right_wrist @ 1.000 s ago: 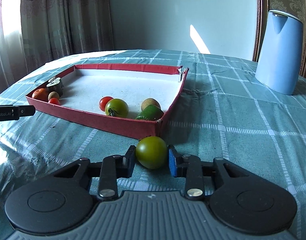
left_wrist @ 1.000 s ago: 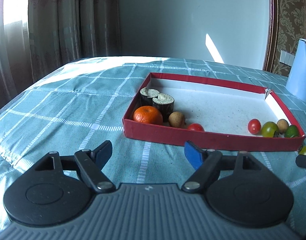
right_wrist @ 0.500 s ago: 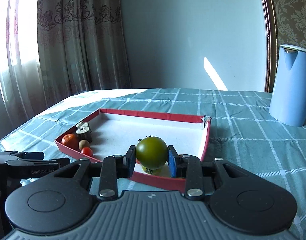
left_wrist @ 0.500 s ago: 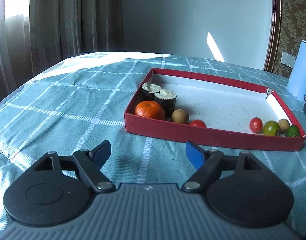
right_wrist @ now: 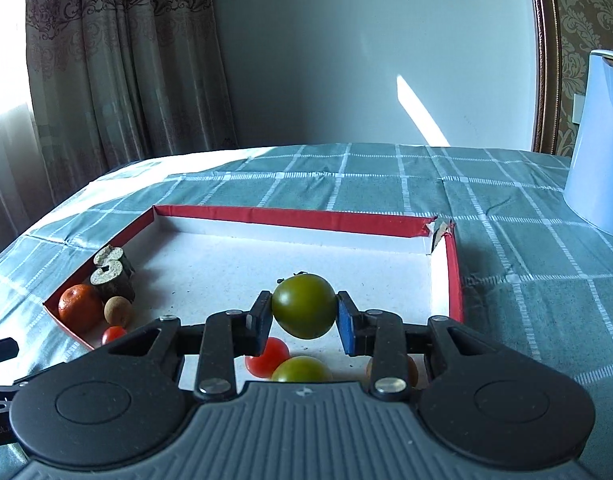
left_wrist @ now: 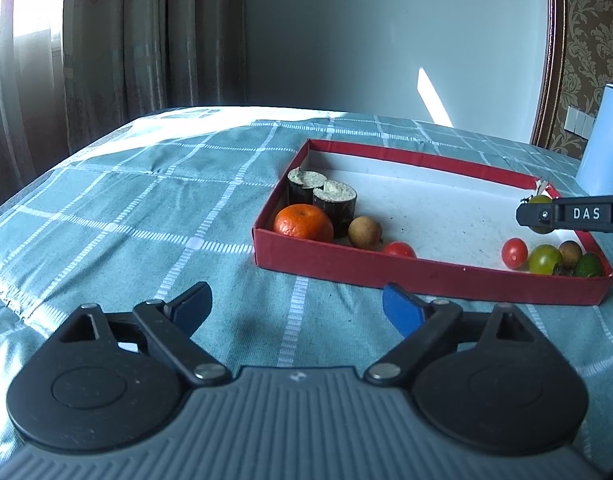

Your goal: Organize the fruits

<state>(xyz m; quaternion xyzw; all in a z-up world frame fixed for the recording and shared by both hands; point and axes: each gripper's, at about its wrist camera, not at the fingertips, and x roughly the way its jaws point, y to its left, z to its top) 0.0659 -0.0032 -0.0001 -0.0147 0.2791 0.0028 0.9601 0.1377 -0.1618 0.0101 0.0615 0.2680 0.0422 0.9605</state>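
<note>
My right gripper is shut on a green tomato and holds it above the white floor of the red tray. In the left wrist view the right gripper and its tomato hang over the tray's right end. Below it lie a red cherry tomato, another green tomato and a brown longan. At the tray's left end are an orange, two dark cut cylinders, a longan and a cherry tomato. My left gripper is open and empty, in front of the tray.
A light blue kettle stands on the checked teal tablecloth to the right of the tray. Curtains hang at the back left. A green fruit sits in the tray's near right corner.
My right gripper has carried the green tomato from the cloth in front of the tray up and over the tray's right part. The left gripper has stayed open and shifted slightly left.
</note>
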